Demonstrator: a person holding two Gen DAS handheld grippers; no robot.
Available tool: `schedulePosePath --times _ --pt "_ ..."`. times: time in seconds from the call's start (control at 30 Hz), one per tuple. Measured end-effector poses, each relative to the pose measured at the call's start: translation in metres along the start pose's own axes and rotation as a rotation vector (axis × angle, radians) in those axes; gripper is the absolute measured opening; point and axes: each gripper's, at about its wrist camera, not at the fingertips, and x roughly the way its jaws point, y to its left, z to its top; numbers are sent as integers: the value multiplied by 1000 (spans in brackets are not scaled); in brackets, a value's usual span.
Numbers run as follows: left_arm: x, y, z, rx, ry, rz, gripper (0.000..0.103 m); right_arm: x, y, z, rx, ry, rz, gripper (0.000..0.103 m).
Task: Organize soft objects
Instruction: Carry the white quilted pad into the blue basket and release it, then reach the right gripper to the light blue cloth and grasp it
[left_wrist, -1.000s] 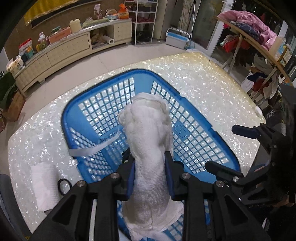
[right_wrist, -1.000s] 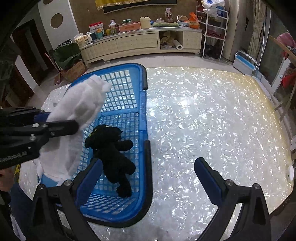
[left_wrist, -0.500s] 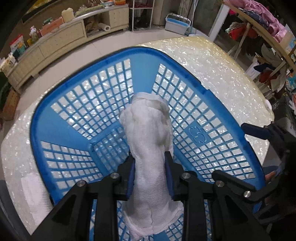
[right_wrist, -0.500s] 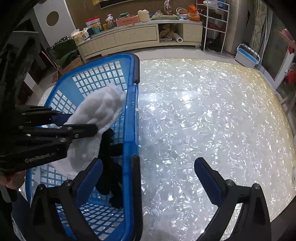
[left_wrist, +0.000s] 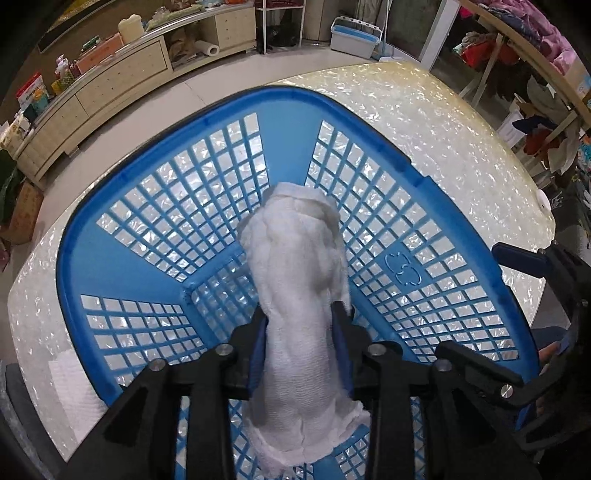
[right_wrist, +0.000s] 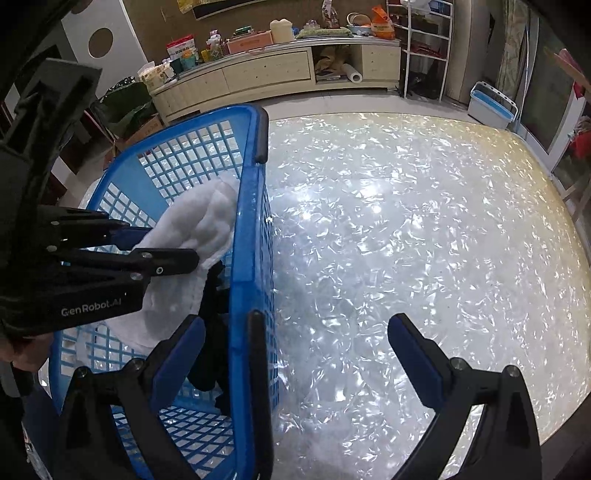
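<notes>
The left gripper points down into the blue basket, its jaws opening with the white cloth between the pads, which touch its sides. The cloth hangs inside the rim, beside a black toy against the basket's near wall. The right gripper stands wide and empty, straddling the basket's rim, with bare table stretching beyond. "GenRobot.AI" is printed on the left gripper's side.

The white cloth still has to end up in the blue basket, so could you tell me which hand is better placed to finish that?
Left: the left gripper, jaws opening, has the white cloth between them inside the blue basket.
</notes>
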Motion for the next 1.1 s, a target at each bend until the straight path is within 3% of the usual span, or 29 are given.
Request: schedulePosePath --times 0.13,0.27,0.57,0.8,1.1 --pt "-6 0 -6 7 -22 27 49 -3 -5 -1 0 -6 -2 100" --pt "-17 -2 -10 14 -50 33 70 -8 -3 -3 1 -12 -1 100" --pt "-70 -13 -35 38 -166 61 78 -33 5 -12 -8 -51 0 99" --pt "-109 -6 -71 -27 -223 84 85 -56 15 -21 -16 -88 -2 100" --pt "-151 5 -122 -84 -285 138 103 -73 46 -35 -61 -118 12 99"
